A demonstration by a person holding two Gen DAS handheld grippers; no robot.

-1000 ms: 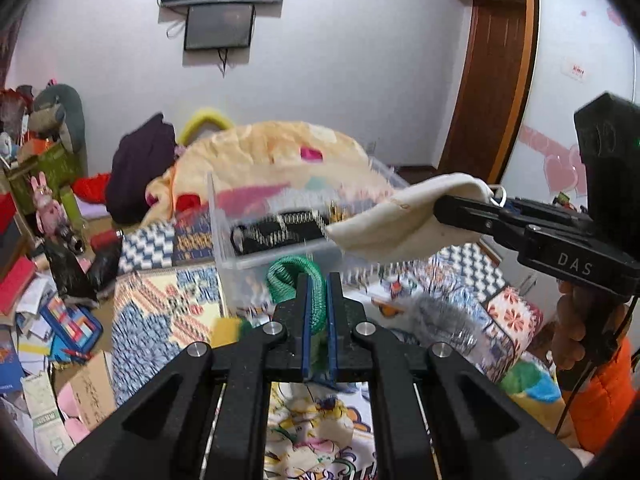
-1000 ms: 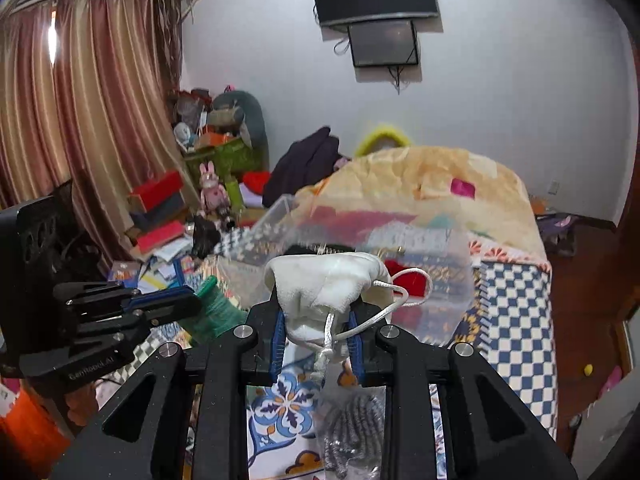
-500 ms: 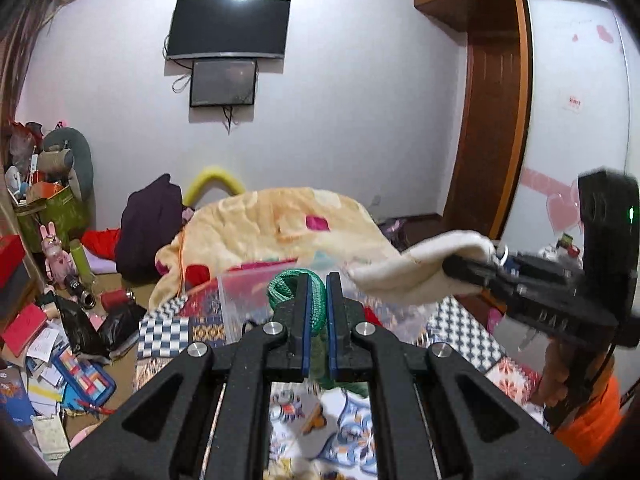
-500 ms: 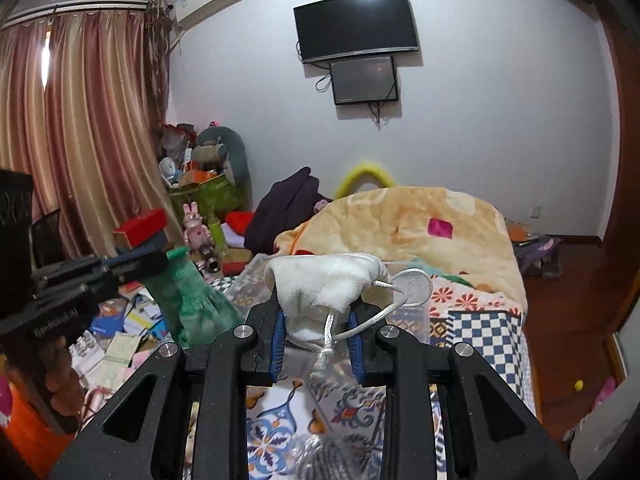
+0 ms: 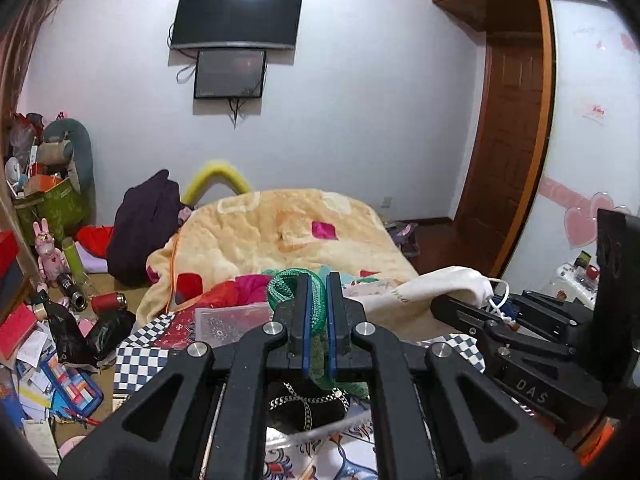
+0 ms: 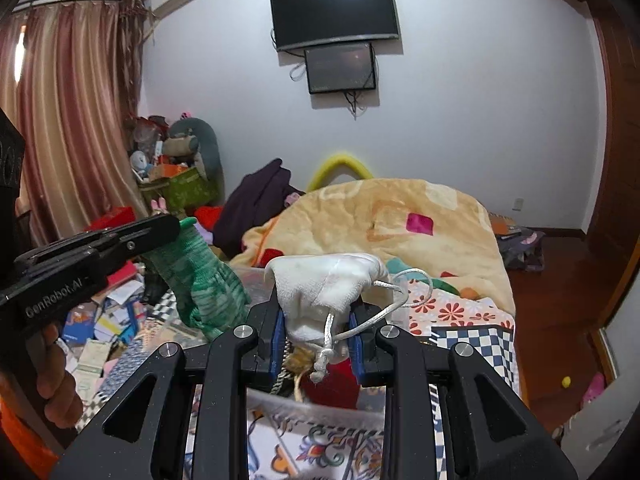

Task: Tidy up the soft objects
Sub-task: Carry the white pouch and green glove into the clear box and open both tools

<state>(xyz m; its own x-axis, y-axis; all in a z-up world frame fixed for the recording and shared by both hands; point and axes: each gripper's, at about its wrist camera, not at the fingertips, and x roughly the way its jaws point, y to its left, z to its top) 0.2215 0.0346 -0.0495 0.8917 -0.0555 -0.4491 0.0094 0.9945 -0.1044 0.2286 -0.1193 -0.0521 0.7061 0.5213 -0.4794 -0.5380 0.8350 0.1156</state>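
My left gripper [image 5: 316, 312] is shut on a green knitted item [image 5: 294, 286], which hangs from it in the right wrist view [image 6: 208, 284]. My right gripper [image 6: 318, 328] is shut on a white drawstring pouch [image 6: 328, 284] with a white cord [image 6: 396, 292]; the pouch also shows in the left wrist view [image 5: 424, 292]. Both are held above a clear plastic bin [image 5: 320, 432], whose rim [image 6: 320, 408] lies just below the fingers. Inside it I see a black item with a chain [image 5: 308, 400] and a red item [image 6: 332, 384].
A bed with a yellow blanket [image 5: 280, 236] lies behind the bin. A patterned cover [image 6: 472, 340] is under the bin. Clutter of boxes, papers and toys [image 5: 44, 320] fills the floor at left. A wooden door [image 5: 504, 152] is at right.
Both grippers have risen and come forward over the bin, still holding their items. The bin, formerly ahead, now lies directly below the fingers.
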